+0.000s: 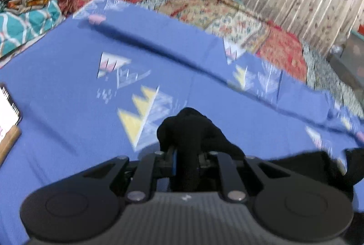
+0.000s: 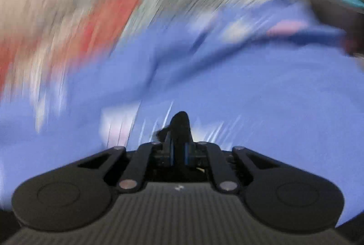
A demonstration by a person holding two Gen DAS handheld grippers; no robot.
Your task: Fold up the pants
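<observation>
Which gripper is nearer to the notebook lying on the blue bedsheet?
Left. The left gripper, shut on the black pants, has the notebook beside it; the right gripper view shows no notebook.

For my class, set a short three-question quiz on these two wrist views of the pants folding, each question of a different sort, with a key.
1. True or false: the left gripper is shut on black pants.
2. Multiple choice: the bedsheet under the grippers is mainly A) red, B) blue, C) green.
3. Fill in: the right gripper pinches a fold of ______ cloth.

Key: 1 true. 2 B. 3 black.
</observation>
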